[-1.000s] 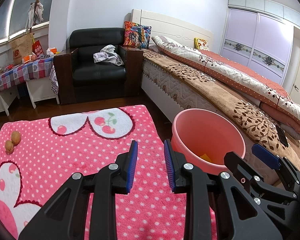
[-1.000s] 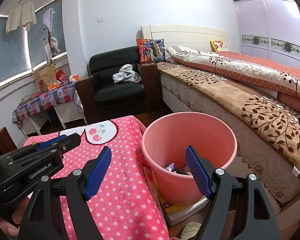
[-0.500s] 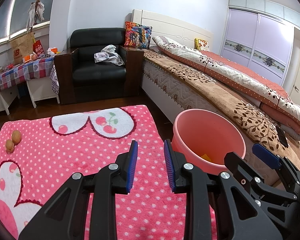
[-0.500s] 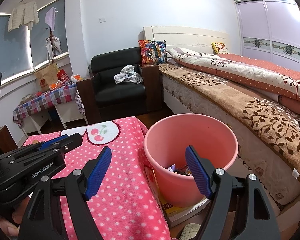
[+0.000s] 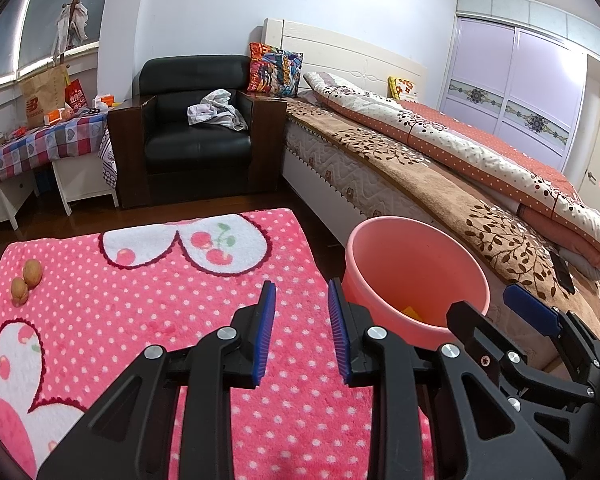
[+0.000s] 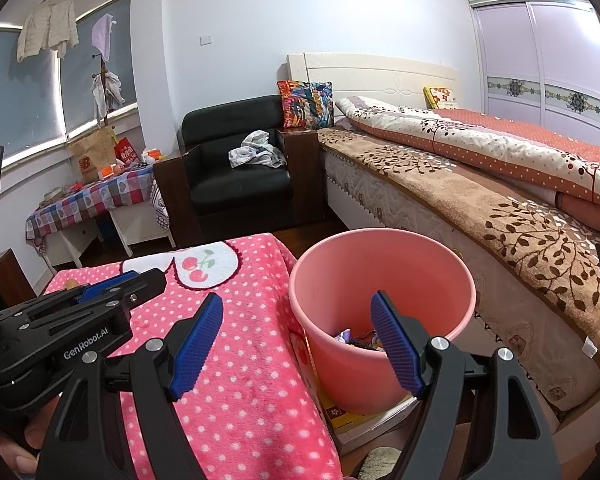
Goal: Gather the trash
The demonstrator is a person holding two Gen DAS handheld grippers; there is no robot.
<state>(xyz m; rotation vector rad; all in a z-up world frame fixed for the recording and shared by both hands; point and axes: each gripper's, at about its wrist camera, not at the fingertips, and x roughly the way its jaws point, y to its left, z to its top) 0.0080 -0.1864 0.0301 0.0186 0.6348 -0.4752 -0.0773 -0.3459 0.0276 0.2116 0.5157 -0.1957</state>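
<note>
The pink bucket [image 6: 380,280] sits slightly further right in the right wrist view than a second ago.

Bucket [image 6: 384,280], ahead of the right claw: plain salmon pink.
Blanket [image 5: 148,312], under the left claw: hot pink, white dots, white hearts with red cherries.
Armchair [image 5: 198,136], far ahead: black.
Bed throw [image 6: 500,216], right: tan, brown leaf print.
Claw pads [image 6: 198,340]: blue.

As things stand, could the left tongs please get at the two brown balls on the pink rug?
Probably yes: the left tongs are open and empty, and only bare rug lies between them and the brown balls.
</note>
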